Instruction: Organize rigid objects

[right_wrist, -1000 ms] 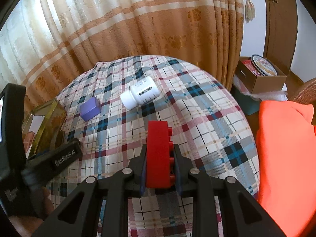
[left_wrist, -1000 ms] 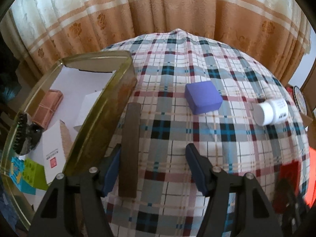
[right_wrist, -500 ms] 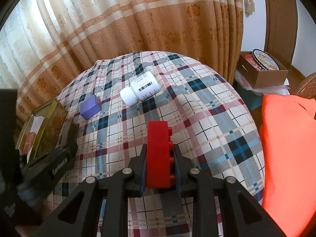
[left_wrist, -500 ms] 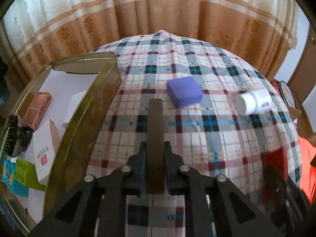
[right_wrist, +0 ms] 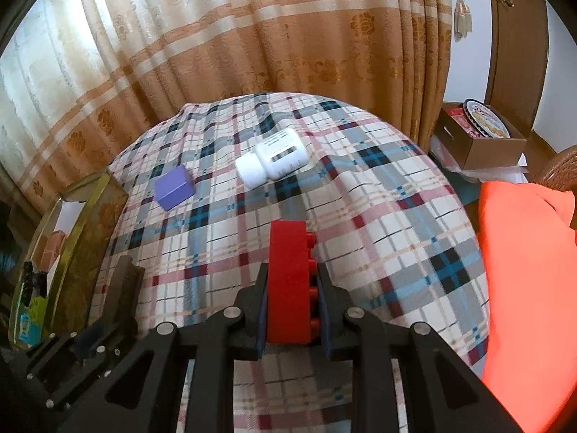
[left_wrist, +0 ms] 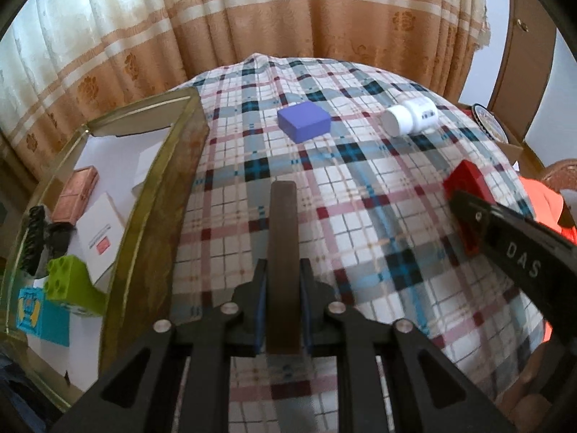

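From the left wrist: my left gripper (left_wrist: 283, 310) was clamped on the long dark brown wooden bar (left_wrist: 283, 252), pinched by its near end so the rest stuck out ahead, ready, I judged, to tip into the gold-rimmed metal tin (left_wrist: 162, 195) just to its left. The purple block (left_wrist: 304, 121) and white plastic pill bottle (left_wrist: 409, 119) lay loose on the plaid tablecloth (left_wrist: 360, 252), unsorted.

From the right wrist: my right gripper (right_wrist: 293, 310) was pressed tight on the red studded toy brick (right_wrist: 290, 281), held on edge, waiting its turn.
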